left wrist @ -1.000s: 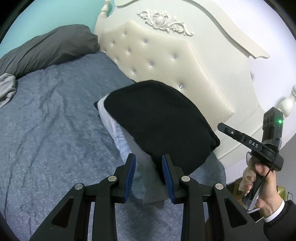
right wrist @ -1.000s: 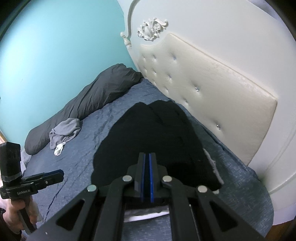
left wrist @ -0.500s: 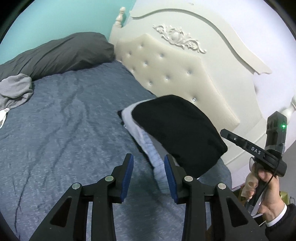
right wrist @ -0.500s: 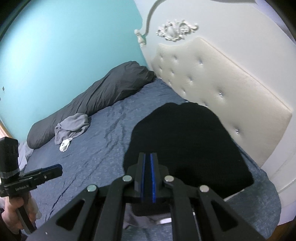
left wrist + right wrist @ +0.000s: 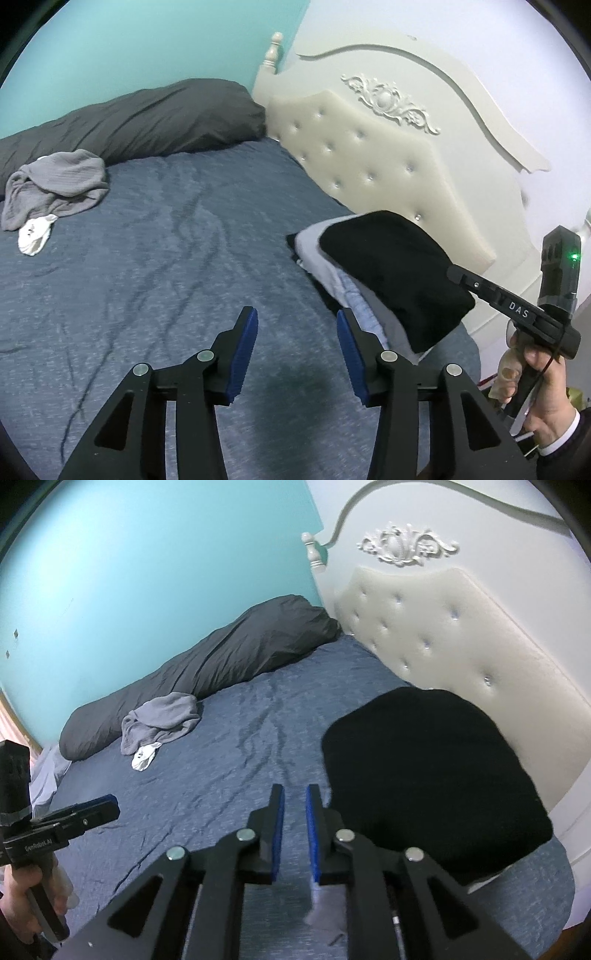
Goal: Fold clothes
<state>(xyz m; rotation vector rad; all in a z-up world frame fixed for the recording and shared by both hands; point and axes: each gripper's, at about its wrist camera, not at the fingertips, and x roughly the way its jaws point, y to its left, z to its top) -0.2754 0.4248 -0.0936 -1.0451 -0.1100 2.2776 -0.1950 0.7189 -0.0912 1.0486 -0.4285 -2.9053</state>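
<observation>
Legible text. White letters "DAS" stand on the black side bar of the right gripper (image 5: 458, 275), at the right edge of the left wrist view. "GenRobot.AI" stands on the black body of the left gripper (image 5: 110, 806), lower left of the right wrist view.

The right claw (image 5: 293, 825) hangs over the blue bed (image 5: 229, 775) with its blue pads slightly parted and nothing between them. A folded black garment (image 5: 432, 775) lies just beside it against the headboard (image 5: 461, 642); a pale scrap below the pads is too blurred to identify
</observation>
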